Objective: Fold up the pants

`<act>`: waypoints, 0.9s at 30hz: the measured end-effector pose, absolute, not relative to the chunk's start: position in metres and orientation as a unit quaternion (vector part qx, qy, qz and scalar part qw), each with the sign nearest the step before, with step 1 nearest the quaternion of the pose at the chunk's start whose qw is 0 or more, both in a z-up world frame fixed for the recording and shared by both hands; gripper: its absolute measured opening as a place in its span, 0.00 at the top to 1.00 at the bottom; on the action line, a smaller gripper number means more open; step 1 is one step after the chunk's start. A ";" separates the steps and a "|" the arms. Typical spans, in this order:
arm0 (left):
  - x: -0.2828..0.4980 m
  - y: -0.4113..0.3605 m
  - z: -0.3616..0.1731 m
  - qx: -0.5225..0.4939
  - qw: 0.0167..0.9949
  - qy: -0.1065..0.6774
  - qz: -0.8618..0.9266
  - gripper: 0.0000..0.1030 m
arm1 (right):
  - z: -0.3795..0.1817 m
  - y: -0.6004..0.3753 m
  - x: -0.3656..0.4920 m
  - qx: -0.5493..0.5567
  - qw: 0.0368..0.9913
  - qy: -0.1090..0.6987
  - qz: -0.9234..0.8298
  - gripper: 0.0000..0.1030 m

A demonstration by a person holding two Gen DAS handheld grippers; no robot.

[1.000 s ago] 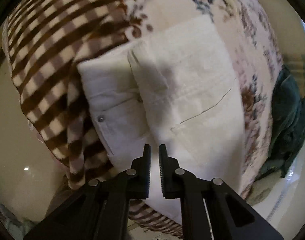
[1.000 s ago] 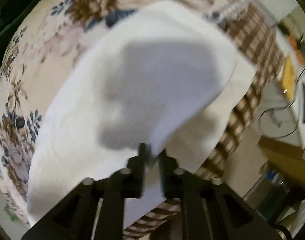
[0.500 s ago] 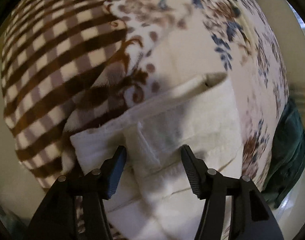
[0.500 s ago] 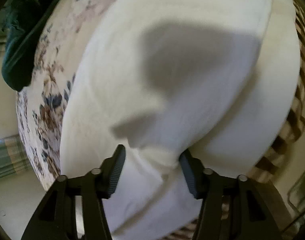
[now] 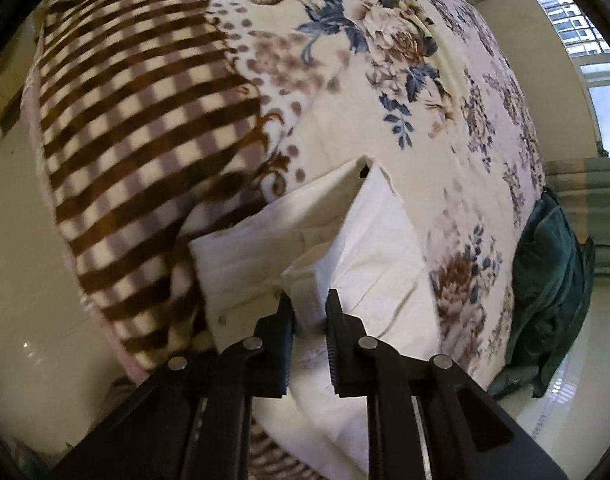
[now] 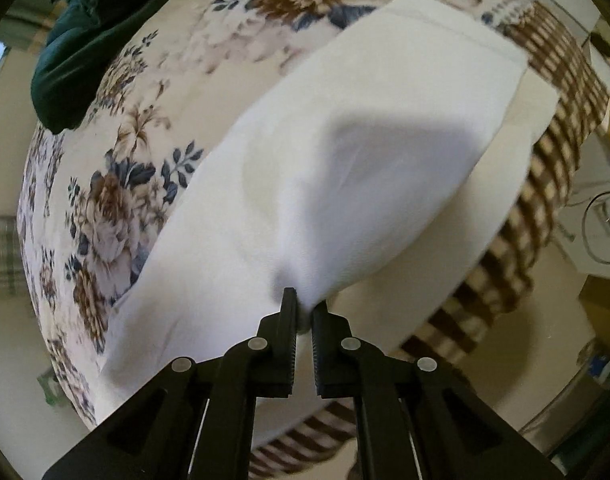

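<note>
1. White pants, smooth woven cotton, lie on a plush floral blanket with a brown checked border.
2. Left tongs clamp a raised waistband fold.
3. Right tongs pinch a bunched peak of the leg.

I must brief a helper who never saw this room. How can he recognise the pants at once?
Find the bed under the floral blanket. The pants lie near its checked end, pinched by both grippers. They are the only plain white cloth; the dark green bundle sits at the far side.
</note>
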State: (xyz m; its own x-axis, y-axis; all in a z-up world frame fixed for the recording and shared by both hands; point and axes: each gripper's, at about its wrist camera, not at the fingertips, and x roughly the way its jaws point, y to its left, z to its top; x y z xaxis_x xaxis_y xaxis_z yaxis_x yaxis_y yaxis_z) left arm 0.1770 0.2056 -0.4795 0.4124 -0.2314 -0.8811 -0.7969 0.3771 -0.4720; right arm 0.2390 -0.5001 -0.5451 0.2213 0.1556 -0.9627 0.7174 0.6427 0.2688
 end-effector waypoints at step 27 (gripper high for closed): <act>0.266 0.038 -0.461 -0.264 0.739 0.612 0.097 0.29 | -0.556 -0.747 0.178 0.483 0.662 0.464 -0.335 0.55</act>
